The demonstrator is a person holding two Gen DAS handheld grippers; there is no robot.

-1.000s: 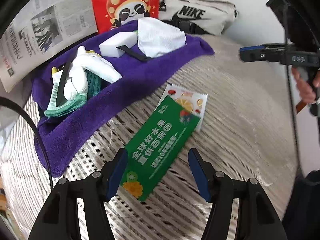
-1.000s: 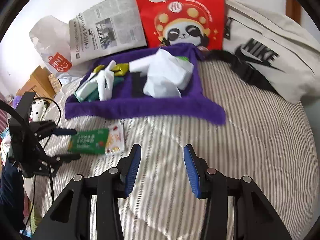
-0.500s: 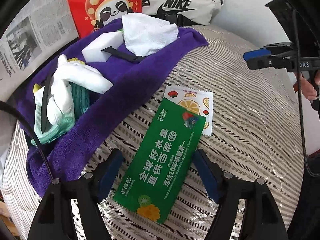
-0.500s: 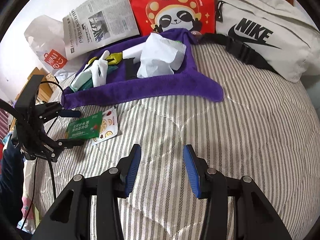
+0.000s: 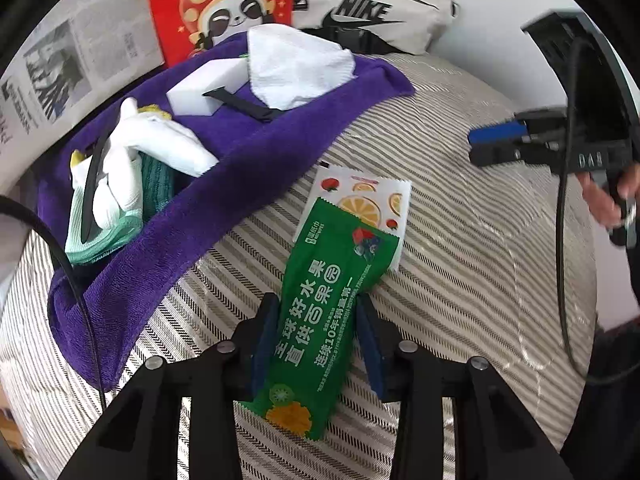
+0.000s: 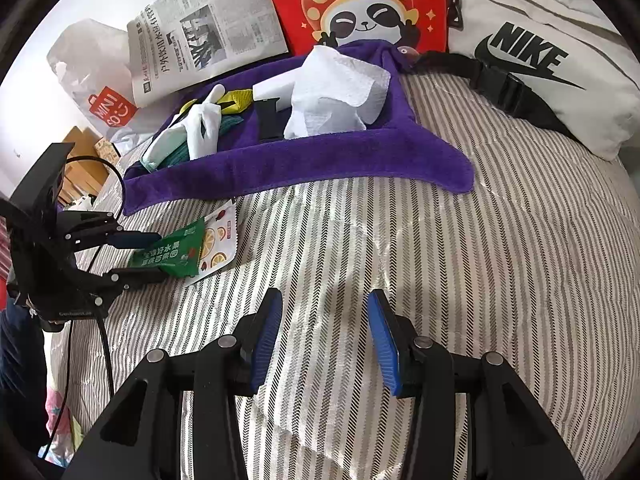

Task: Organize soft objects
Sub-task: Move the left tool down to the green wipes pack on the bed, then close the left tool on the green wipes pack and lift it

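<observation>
Straddling the green packet (image 5: 320,320) with our left tool (image 5: 316,332), we have one finger on each long edge of it, the jaws narrowed close to the wrapper. Whether the pads (image 5: 264,344) already press the edges we cannot tell; the packet lies flat on the striped bed cover (image 5: 460,240), so we judge it not yet lifted. It reaches forward from between the fingers, its far end overlapping a white fruit-print sachet (image 5: 368,200) just ahead. Ahead and to the left of the tool lies the purple towel (image 5: 208,208), carrying the white gloves (image 5: 132,152), a white sponge block (image 5: 200,88) and a crumpled white cloth (image 5: 296,68).

Our right tool (image 6: 326,338) hangs over bare cover with its jaws apart and nothing between them; the towel is well ahead of it.

The packet looks light, thin and glossy, likely a soft pack that will buckle and bow upward if squeezed across its width, and the film may slip. We would take it near the middle of its length, where the fingers now stand, and close gently. The sachet beneath its far end may drag along as it rises.
</observation>
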